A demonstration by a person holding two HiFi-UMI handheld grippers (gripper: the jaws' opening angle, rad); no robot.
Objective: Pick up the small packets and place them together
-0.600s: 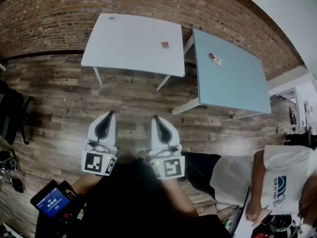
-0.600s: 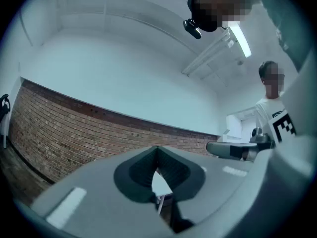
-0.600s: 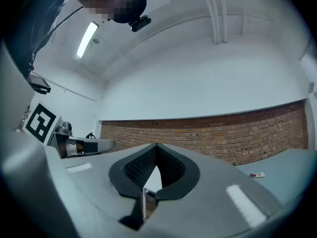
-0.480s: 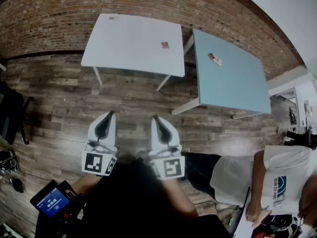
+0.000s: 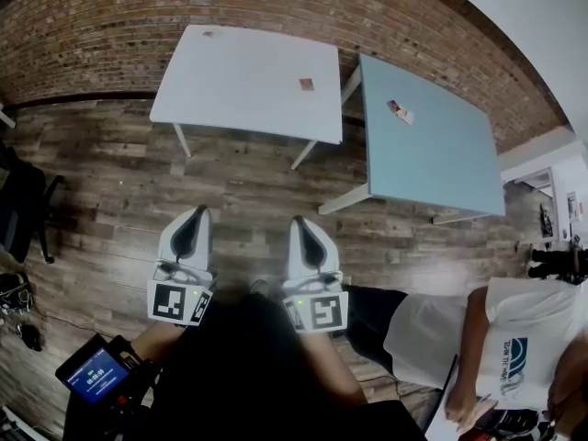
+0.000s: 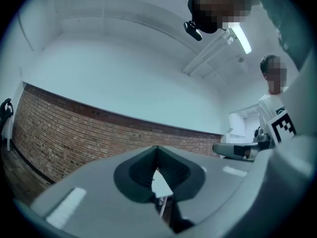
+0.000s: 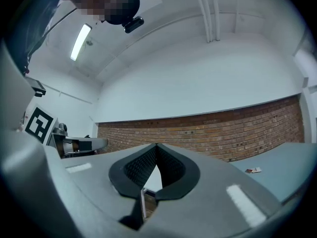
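Left gripper (image 5: 199,211): I see its jaws pressed together with nothing held. It hangs over the wooden floor (image 5: 110,182) and points toward the worktops.

Right gripper (image 5: 297,220): its jaws are likewise closed and it holds nothing. It sits beside the left one and apart from it.

White worktop (image 5: 230,81): I find it against the brick wall (image 5: 83,26). One red packet (image 5: 306,84) lies alone on it near the right edge.

Blue worktop (image 5: 441,154): it stands just to the right of the white one, at an angle to it. A packet pair (image 5: 399,110), one red and one pale, lies near its far left corner. The two packets touch or nearly touch.

Between me and the packets: a stretch of floor boards, and the slanted legs under both worktops. Both grippers are well apart from every packet.

Surroundings:
- A person in a white shirt (image 5: 514,338) stands at the lower right, close beside the right gripper's arm.
- A handheld device with a lit blue screen (image 5: 95,375) is at the lower left.
- A dark chair (image 5: 18,205) is at the left edge.
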